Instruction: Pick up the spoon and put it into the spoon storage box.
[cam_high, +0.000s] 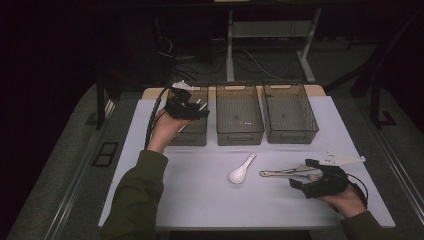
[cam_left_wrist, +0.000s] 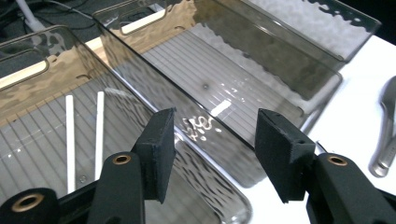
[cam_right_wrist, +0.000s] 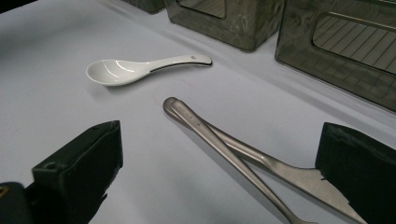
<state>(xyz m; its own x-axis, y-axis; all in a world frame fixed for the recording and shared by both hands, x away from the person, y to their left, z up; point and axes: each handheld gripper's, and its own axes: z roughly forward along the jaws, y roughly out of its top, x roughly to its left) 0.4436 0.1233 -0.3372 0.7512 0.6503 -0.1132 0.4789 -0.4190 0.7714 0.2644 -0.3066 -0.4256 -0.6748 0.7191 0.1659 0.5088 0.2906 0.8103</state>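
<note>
Grippers differ in place: the left gripper hangs over the leftmost of three grey bins at the far side of the desk, released with nothing between its pads, and two white chopsticks lie side by side on that bin's ribbed floor just below; the middle bin and right bin stand beside it. The right gripper rests low at the near right of the desk, spread wide around the ends of two metal utensils without pressing them; a white ceramic spoon lies just left of their handles.
</note>
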